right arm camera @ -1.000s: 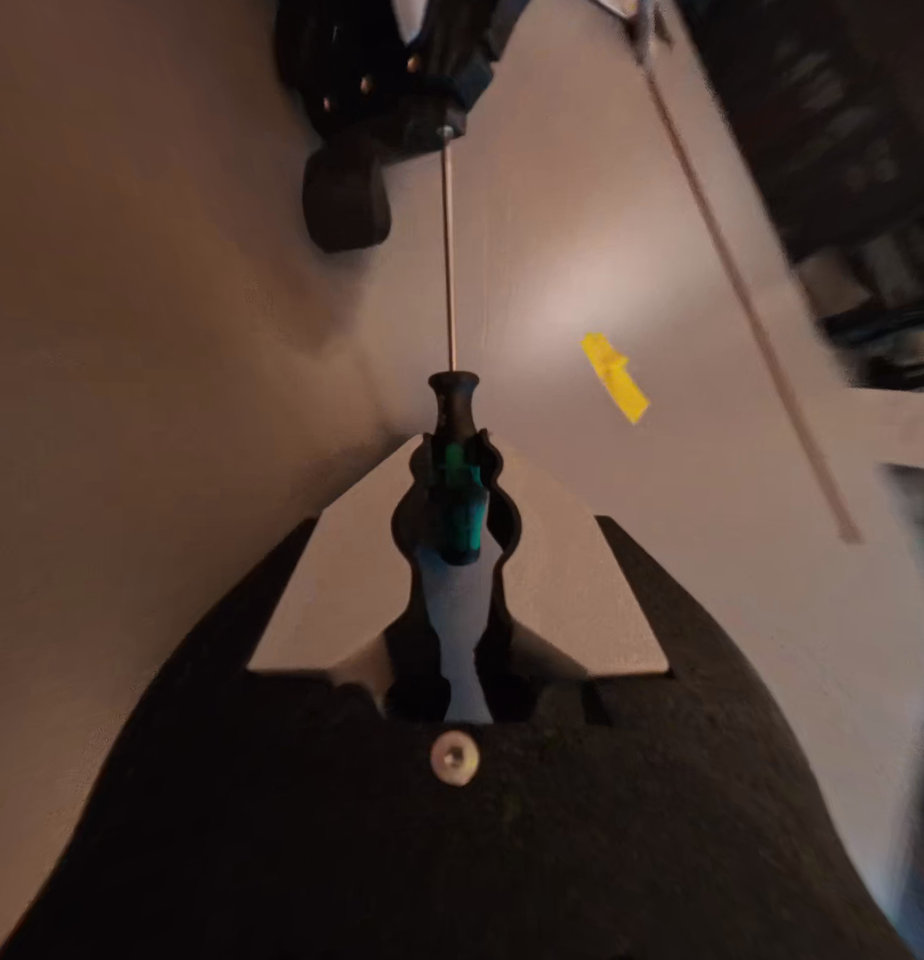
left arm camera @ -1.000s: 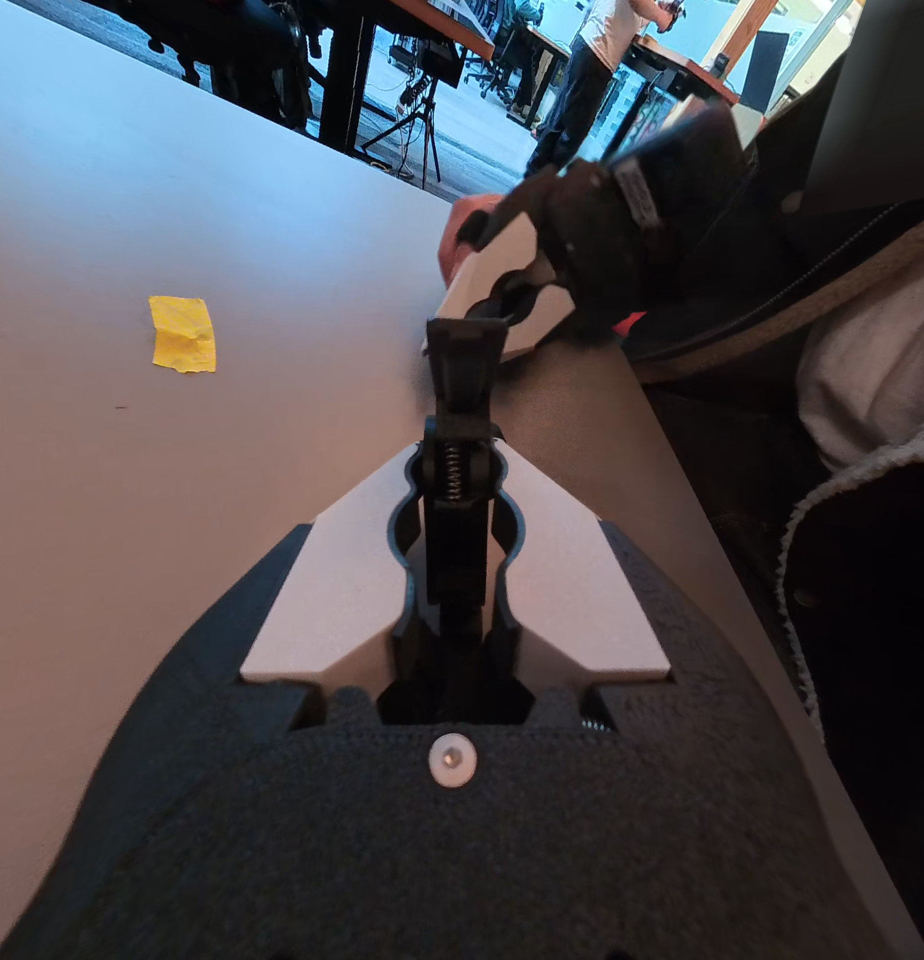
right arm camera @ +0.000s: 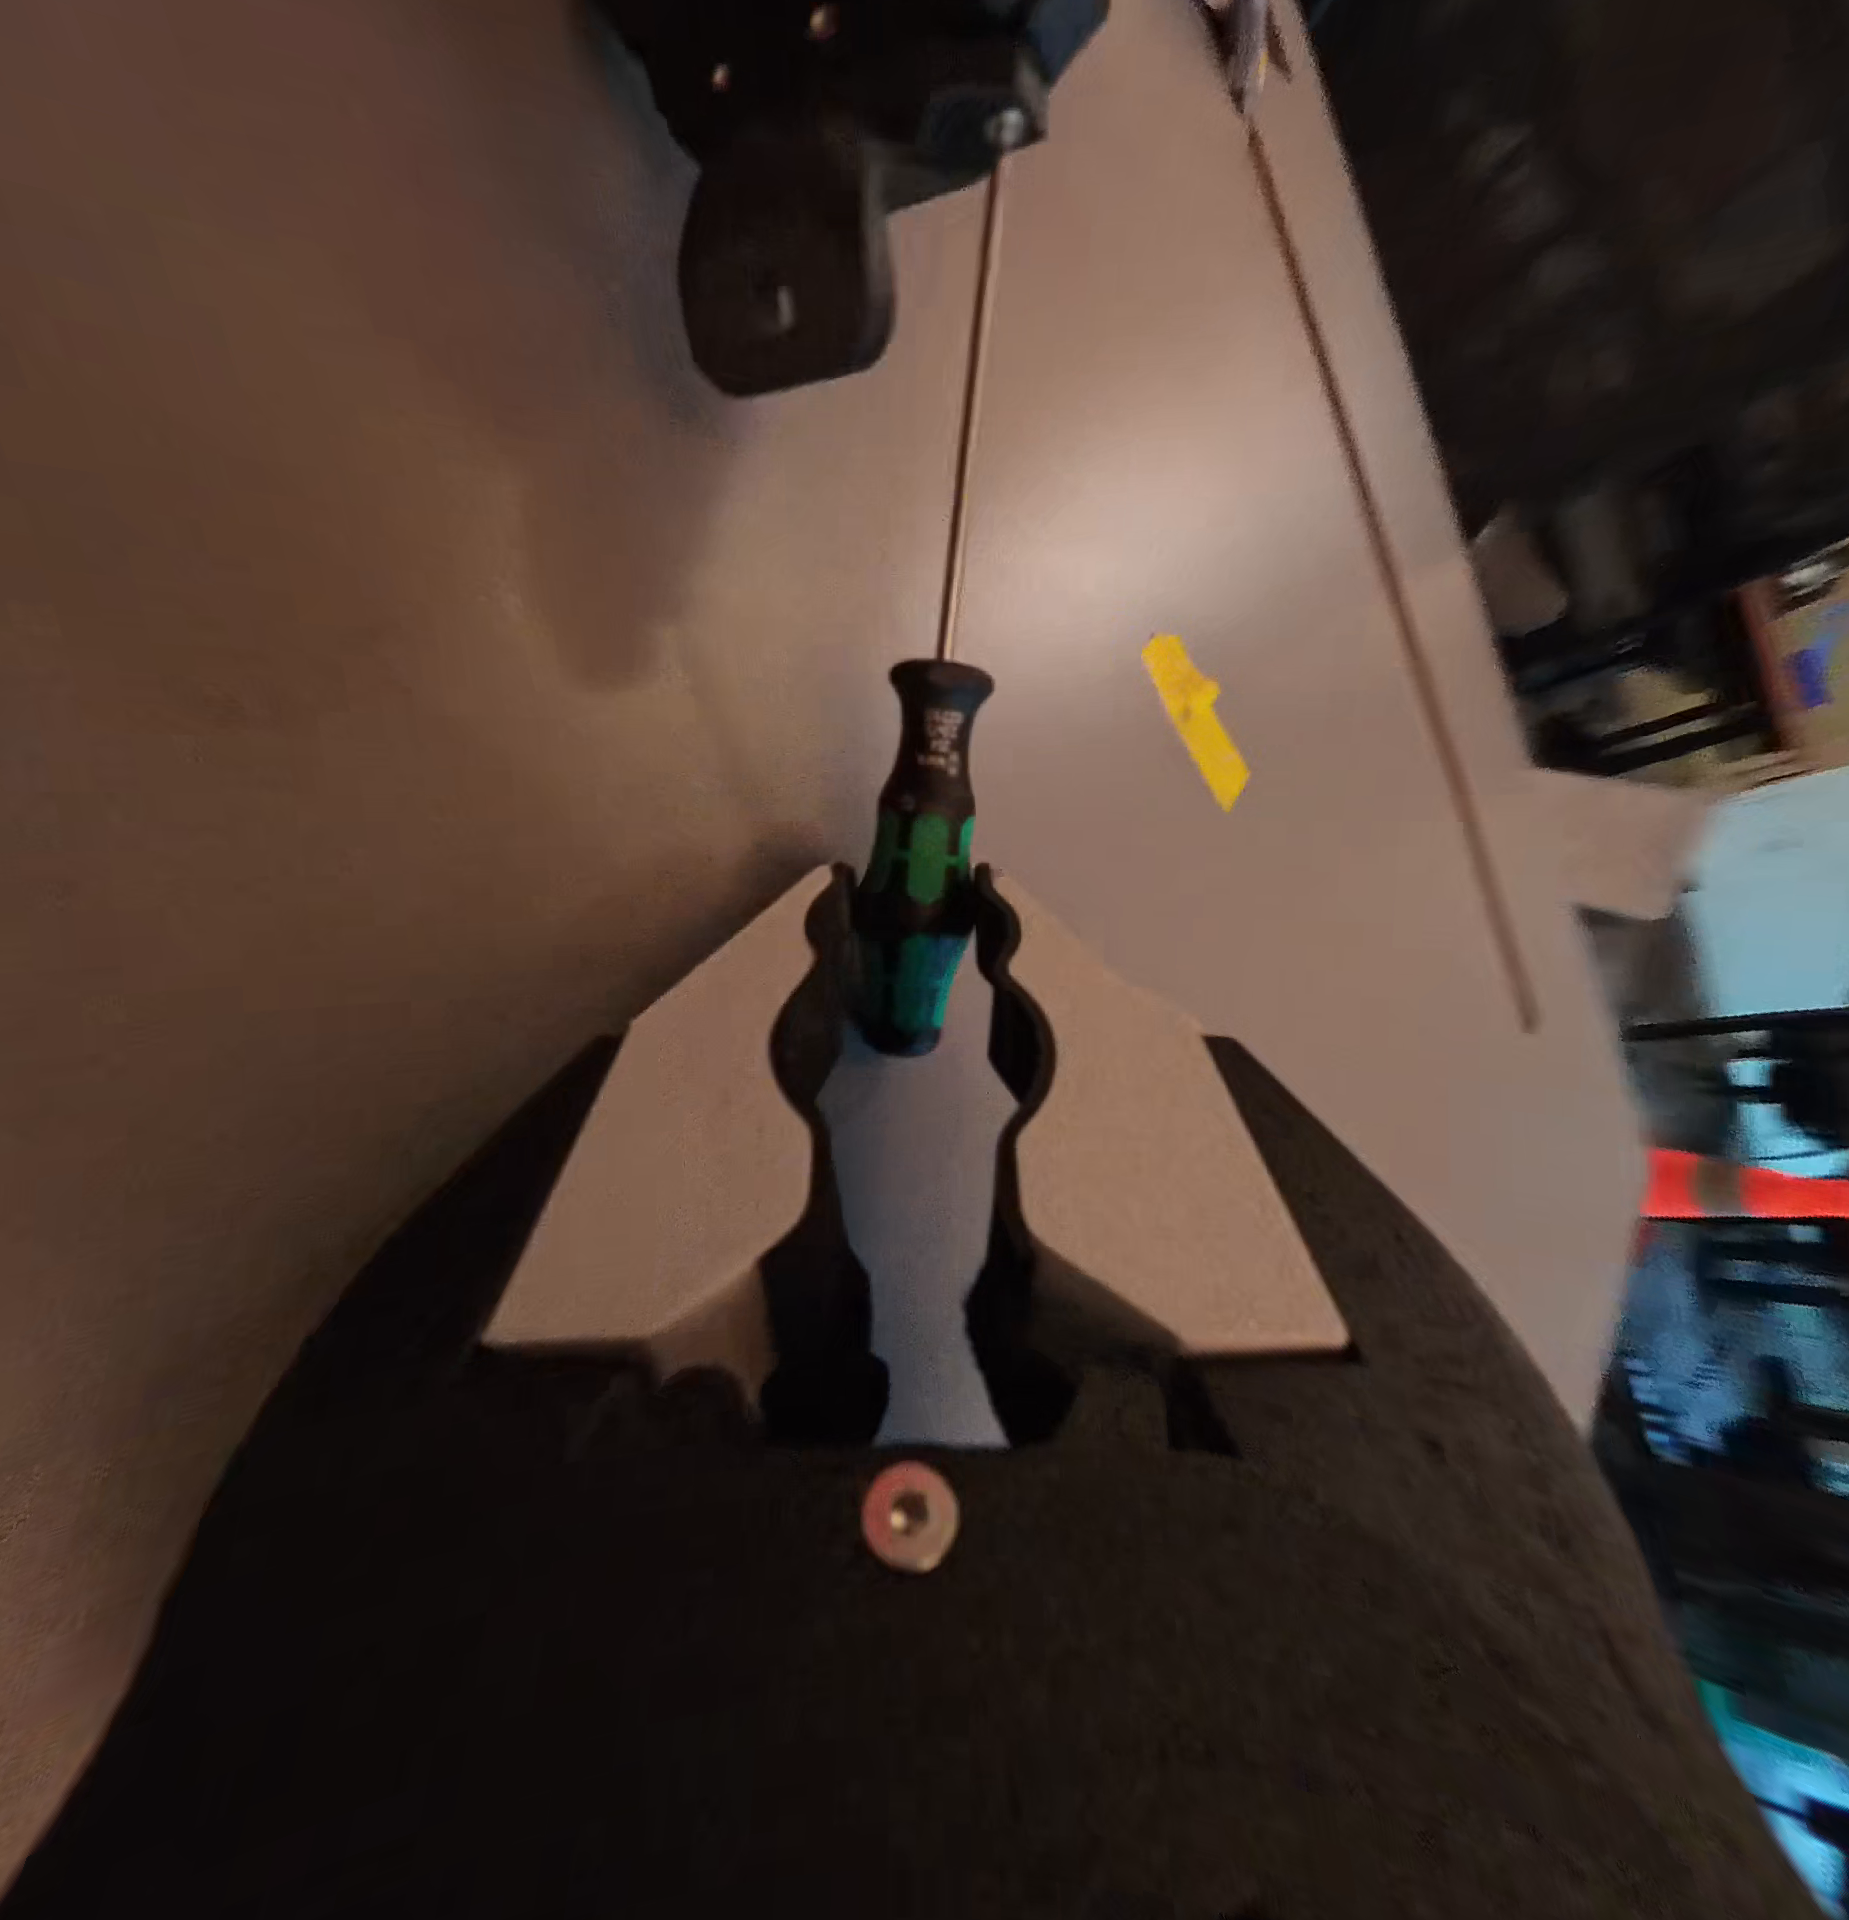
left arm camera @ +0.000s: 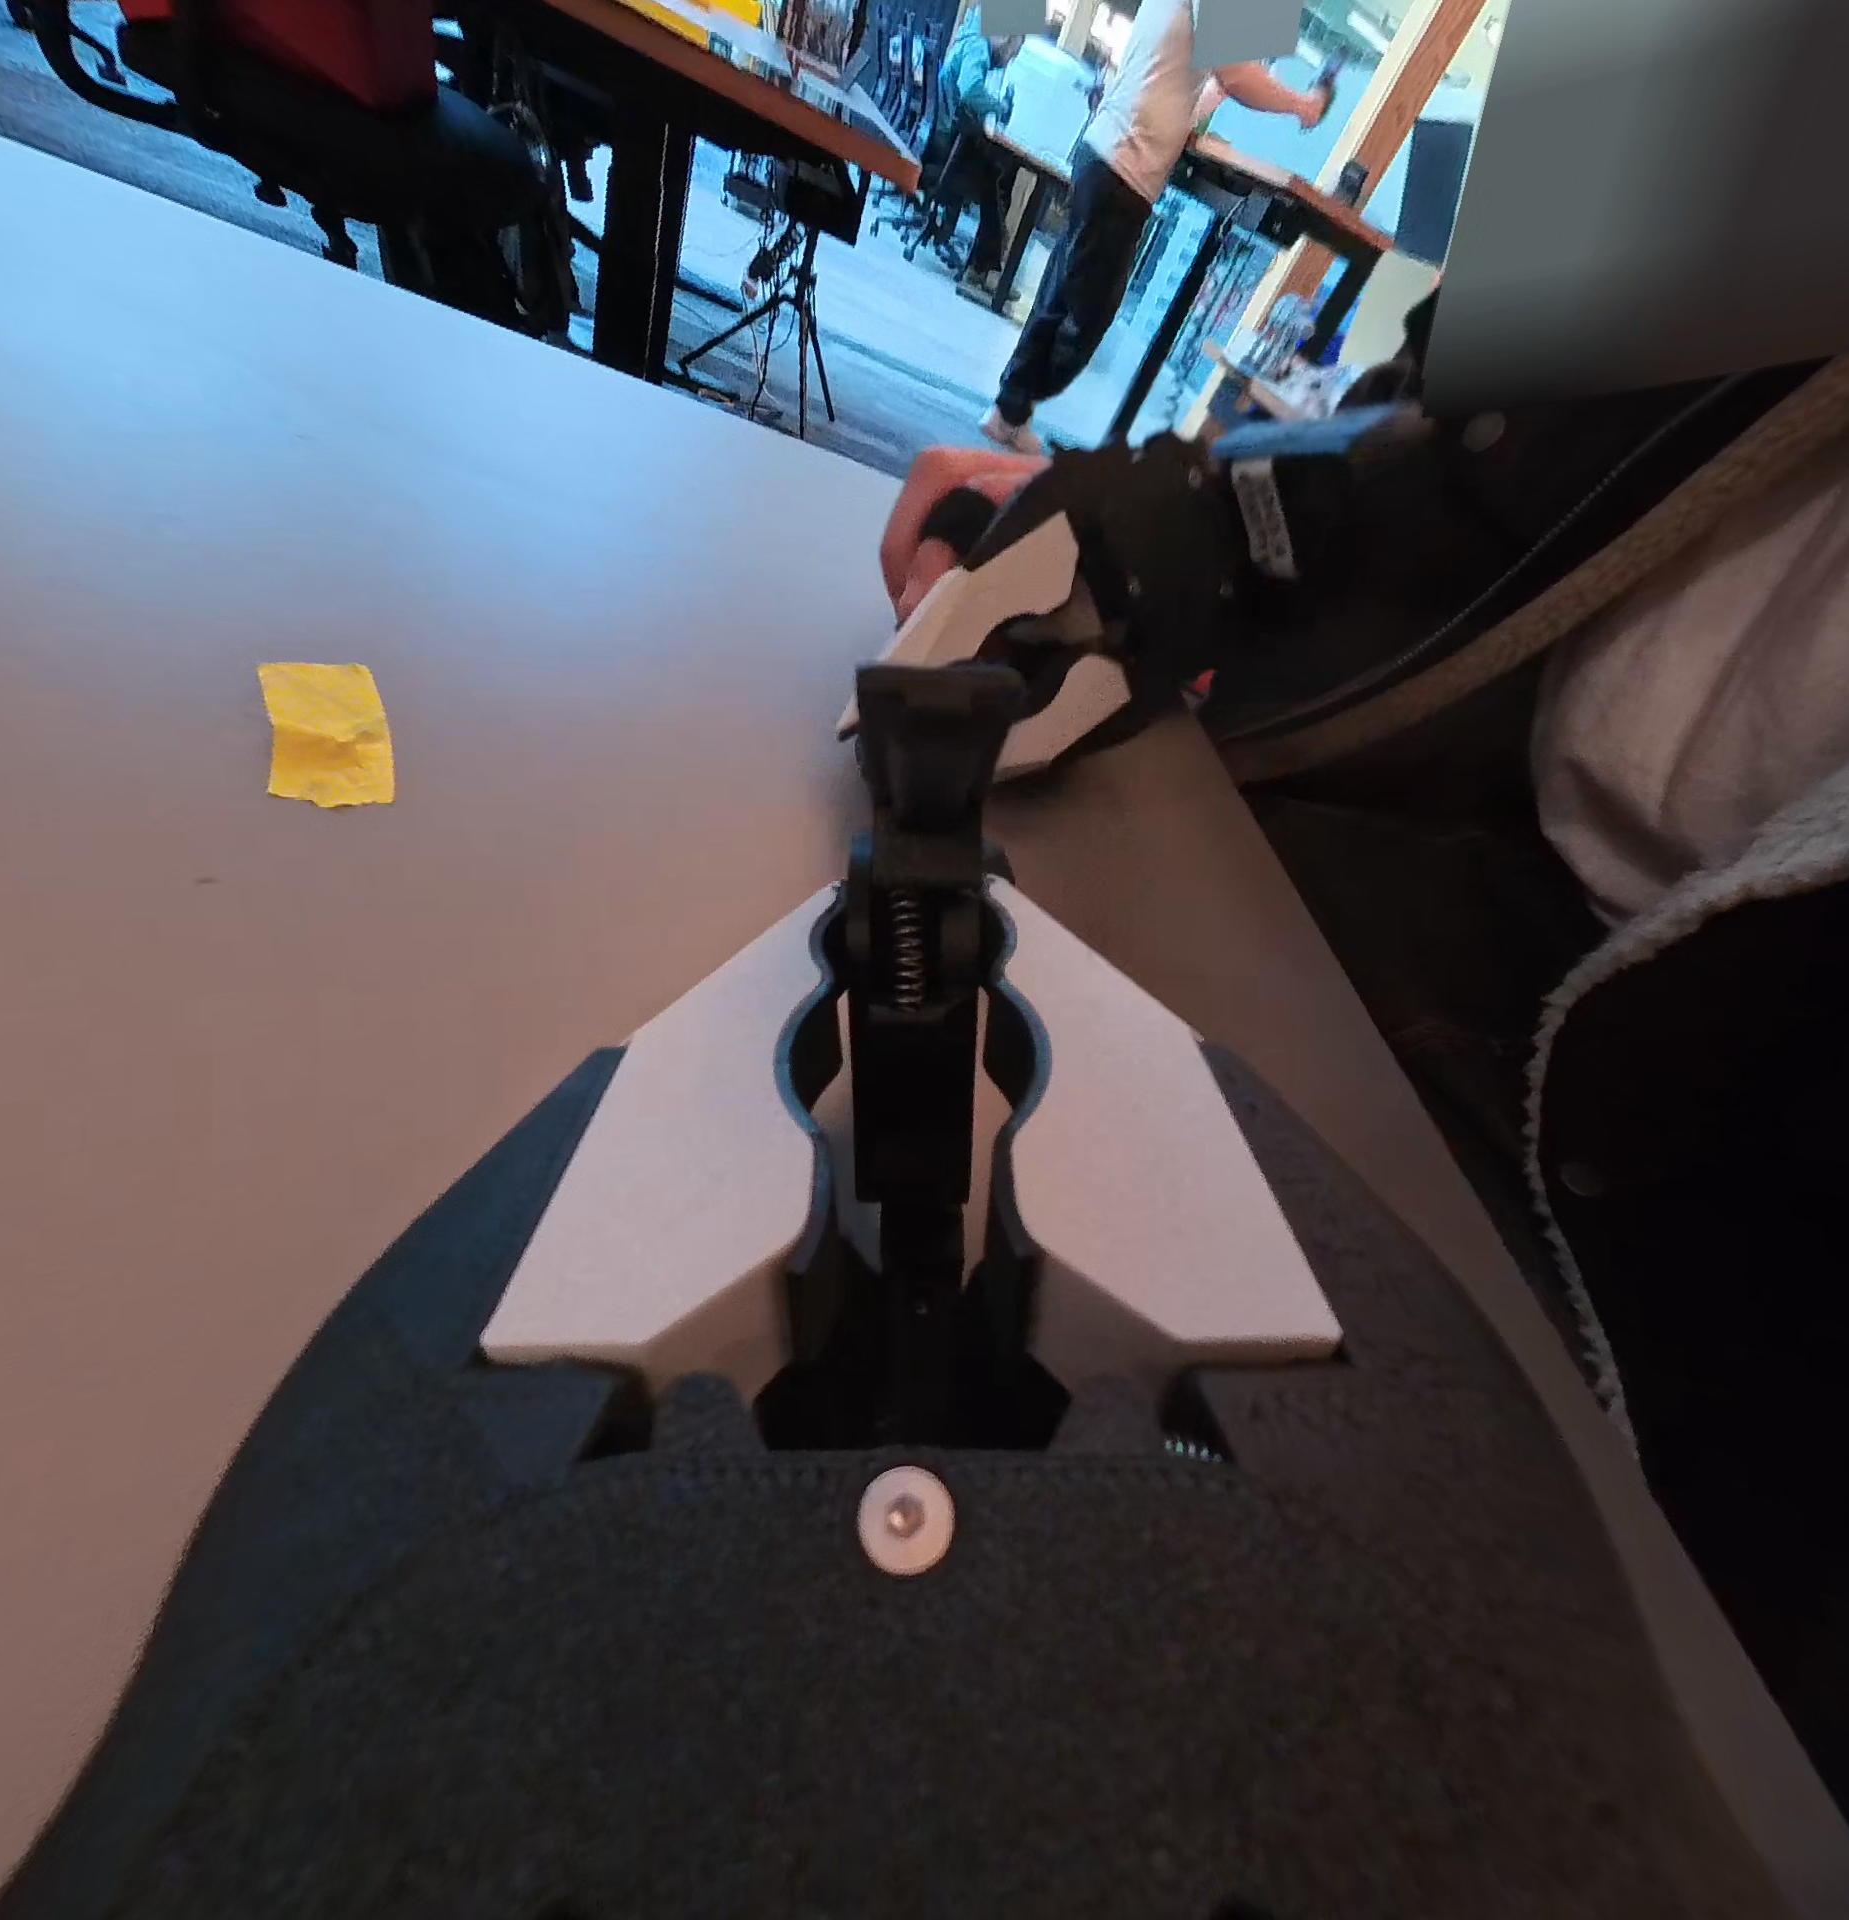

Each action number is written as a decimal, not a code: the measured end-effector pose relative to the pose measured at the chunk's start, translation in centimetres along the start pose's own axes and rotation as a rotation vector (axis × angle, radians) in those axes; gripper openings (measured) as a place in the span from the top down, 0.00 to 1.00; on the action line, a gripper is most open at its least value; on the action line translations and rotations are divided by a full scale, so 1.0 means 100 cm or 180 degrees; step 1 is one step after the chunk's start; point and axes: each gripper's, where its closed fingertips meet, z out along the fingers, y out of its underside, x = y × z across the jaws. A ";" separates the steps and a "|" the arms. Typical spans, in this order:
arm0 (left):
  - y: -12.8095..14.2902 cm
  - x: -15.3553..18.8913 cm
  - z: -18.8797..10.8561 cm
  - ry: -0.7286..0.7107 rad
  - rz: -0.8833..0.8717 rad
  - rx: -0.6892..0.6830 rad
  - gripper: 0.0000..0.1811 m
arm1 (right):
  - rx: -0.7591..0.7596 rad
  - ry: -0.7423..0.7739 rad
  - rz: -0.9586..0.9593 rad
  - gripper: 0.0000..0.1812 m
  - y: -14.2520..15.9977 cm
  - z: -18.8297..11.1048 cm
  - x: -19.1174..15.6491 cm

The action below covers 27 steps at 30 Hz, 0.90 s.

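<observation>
My left gripper (left arm camera: pixel 915 894) is shut on a black plastic part with a metal spring (left arm camera: pixel 915 966), held upright above the white table (left arm camera: pixel 432 540). My right gripper (right arm camera: pixel 915 883) is shut on the green and black handle of a screwdriver (right arm camera: pixel 915 852). Its thin steel shaft (right arm camera: pixel 967 416) runs forward to a screw on the black part (right arm camera: pixel 899 94) held by the left gripper. In the left wrist view the right gripper (left arm camera: pixel 1013 644) shows just beyond the black part, with a hand behind it (left arm camera: pixel 930 509).
A scrap of yellow tape (left arm camera: pixel 328 732) lies on the table left of the grippers; it also shows in the right wrist view (right arm camera: pixel 1195 732). The table's edge (left arm camera: pixel 1315 935) runs close on the right, with a person's jacket (left arm camera: pixel 1678 831) beside it. Desks and a standing person (left arm camera: pixel 1096 208) are far behind. There is about 12 cm between the tips of the two grippers. My right tips are roughly 12 cm from the scrap of yellow tape (left arm camera: pixel 328 732). It turns up in the right wrist view (right arm camera: pixel 1199 697) as well.
The screwdriver has turned in my right gripper and its handle sits a little farther forward. The right wrist view has swung slightly. The left gripper holds still.
</observation>
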 end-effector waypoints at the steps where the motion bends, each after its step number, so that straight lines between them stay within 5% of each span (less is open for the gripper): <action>1: -0.001 0.000 -0.001 0.0011 -0.0022 0.0030 0.89 | -0.0021 0.0026 -0.0069 0.88 -0.001 0.001 0.001; 5: 0.001 0.000 -0.003 0.0006 -0.0022 -0.0011 0.88 | 0.0006 -0.0701 0.0545 0.88 -0.001 0.005 -0.001; 9: -0.001 0.001 -0.002 -0.0032 0.0076 -0.0007 0.88 | 0.0078 -0.2797 0.2103 0.88 -0.011 -0.009 -0.021; 14: -0.001 0.008 0.001 0.0038 0.0210 -0.0017 0.88 | -0.0151 -0.4043 0.2501 0.88 -0.014 -0.021 -0.028; 18: 0.001 0.004 -0.001 -0.0015 0.0189 -0.0045 0.88 | -0.0022 -0.3714 0.2370 0.88 -0.017 -0.012 -0.027; 24: 0.009 0.003 0.004 -0.0033 0.0180 -0.0218 0.88 | 0.0202 -0.2176 0.1728 0.67 -0.008 -0.003 -0.016; 27: 0.007 0.003 0.003 -0.0020 0.0162 -0.0183 0.88 | 0.0139 -0.1418 0.1296 0.68 0.003 -0.007 -0.013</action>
